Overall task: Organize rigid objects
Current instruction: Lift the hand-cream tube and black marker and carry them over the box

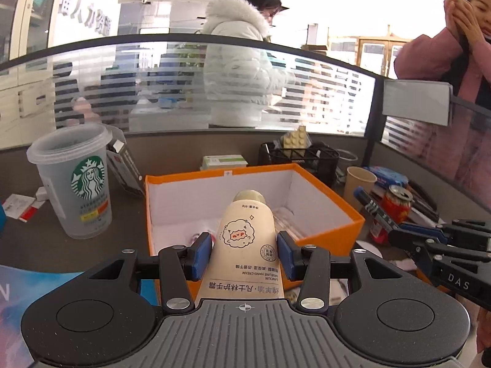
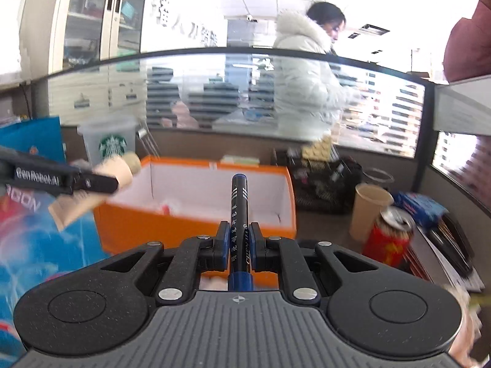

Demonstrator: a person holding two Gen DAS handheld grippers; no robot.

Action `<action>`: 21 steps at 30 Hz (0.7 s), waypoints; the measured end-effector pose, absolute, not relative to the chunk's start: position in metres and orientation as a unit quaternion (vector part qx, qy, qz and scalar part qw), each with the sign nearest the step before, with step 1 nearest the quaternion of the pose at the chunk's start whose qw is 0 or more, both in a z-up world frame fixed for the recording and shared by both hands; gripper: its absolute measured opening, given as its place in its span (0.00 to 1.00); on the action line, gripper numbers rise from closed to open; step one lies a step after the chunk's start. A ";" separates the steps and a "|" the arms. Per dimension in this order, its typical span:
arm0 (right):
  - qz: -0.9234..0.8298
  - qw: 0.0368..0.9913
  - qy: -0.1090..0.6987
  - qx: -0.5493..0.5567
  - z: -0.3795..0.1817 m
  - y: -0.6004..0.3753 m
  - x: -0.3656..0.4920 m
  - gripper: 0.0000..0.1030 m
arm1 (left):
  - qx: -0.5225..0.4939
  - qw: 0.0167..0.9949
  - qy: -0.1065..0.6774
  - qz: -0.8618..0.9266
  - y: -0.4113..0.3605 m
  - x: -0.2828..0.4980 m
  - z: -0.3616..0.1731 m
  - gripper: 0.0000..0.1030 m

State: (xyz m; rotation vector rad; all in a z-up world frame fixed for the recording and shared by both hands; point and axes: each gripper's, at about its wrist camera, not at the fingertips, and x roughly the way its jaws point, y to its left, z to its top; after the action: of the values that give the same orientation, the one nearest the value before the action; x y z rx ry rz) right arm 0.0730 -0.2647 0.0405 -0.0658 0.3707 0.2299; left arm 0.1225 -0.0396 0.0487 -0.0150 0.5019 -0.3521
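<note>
The left gripper (image 1: pixel 244 251) holds a cream tube (image 1: pixel 242 239) of hand cream — its blue fingers (image 1: pixel 202 254) press on both sides of the tube. The tube's cap points away, over the near wall of the orange box (image 1: pixel 331 236). The box is open, white inside, and a few small things lie at the bottom, too blurry to name.

The right gripper (image 2: pixel 238 245) has its fingers (image 2: pixel 222 242) closed tight on a black pen (image 2: pixel 239 202) with a blue end. The pen sticks straight out toward the box (image 2: pixel 196 233), up in the air above the tabletop (image 2: pixel 325 224).

Left of the box stands a big plastic cup (image 1: pixel 76 181) with a green logo. Right of the box are a paper cup (image 1: pixel 359 184) and a red can (image 1: pixel 396 208), close together. Behind the box sits a black mesh basket (image 1: pixel 300 156) with a pale toy brick (image 1: pixel 296 141) sticking out.

Past the glass wall (image 1: pixel 172 92), a person in a white coat (image 1: pixel 236 70) stands — and another in pink (image 1: pixel 454 61) is at the right.
</note>
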 end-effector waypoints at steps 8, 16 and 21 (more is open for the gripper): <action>0.149 0.968 0.199 -0.018 0.067 -0.249 0.149 0.12 | 0.006 0.953 0.259 -0.157 -0.050 0.174 0.064 0.43; 0.168 0.953 0.252 -0.009 0.061 -0.228 0.217 0.12 | -0.005 0.944 0.298 -0.141 -0.066 0.233 0.052 0.43; 0.150 0.946 0.286 0.002 0.037 -0.227 0.247 0.12 | -0.004 0.936 0.329 -0.128 -0.079 0.260 0.022 0.43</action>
State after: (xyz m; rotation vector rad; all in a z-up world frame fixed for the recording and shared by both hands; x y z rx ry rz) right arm 0.2470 -0.2270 0.0374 0.0050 0.5833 0.3059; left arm 0.2601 -0.0789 0.0224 -0.0078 0.6725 -0.2618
